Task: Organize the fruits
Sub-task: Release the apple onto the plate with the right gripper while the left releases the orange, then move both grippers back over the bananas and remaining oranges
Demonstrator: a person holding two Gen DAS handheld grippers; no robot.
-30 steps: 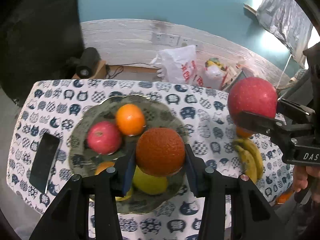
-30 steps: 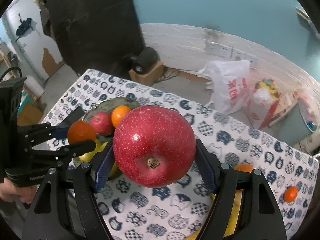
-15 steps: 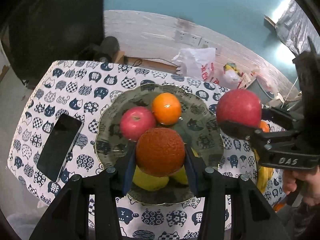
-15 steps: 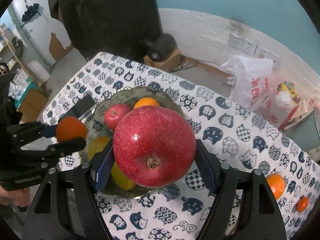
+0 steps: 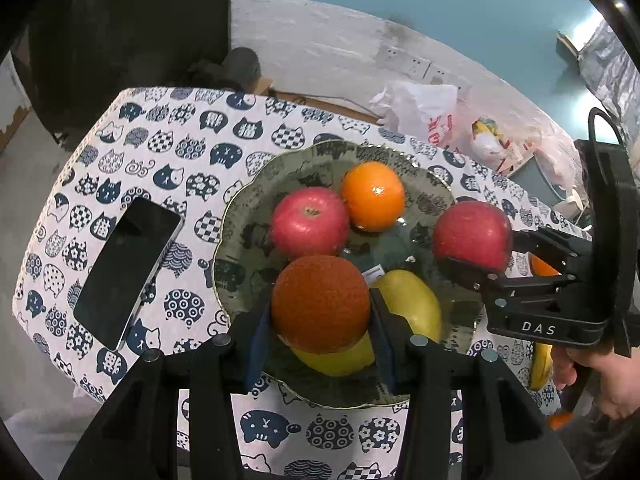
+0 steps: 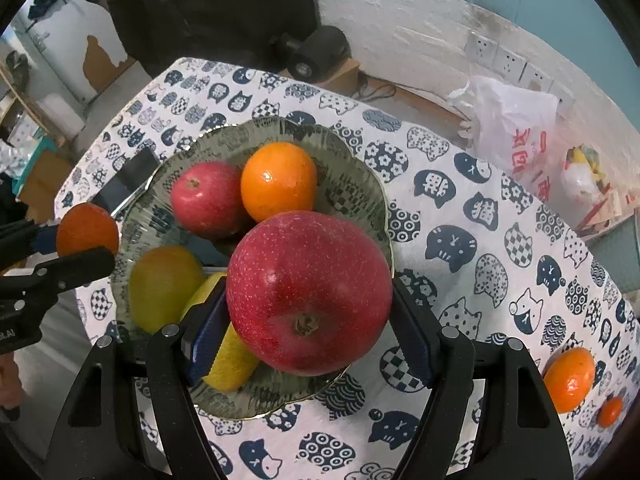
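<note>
Left fingers (image 5: pixel 320 332) clamping dark orange (image 5: pixel 320 304), right fingers (image 6: pixel 308 320) clamping red apple (image 6: pixel 308 292)

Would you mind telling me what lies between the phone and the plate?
Nothing: in the left wrist view only bare cat-print tablecloth separates the phone from the plate rim.

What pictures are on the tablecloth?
The tablecloth is white with navy blue cat faces in different patterns. The right wrist view shows it best.
</note>
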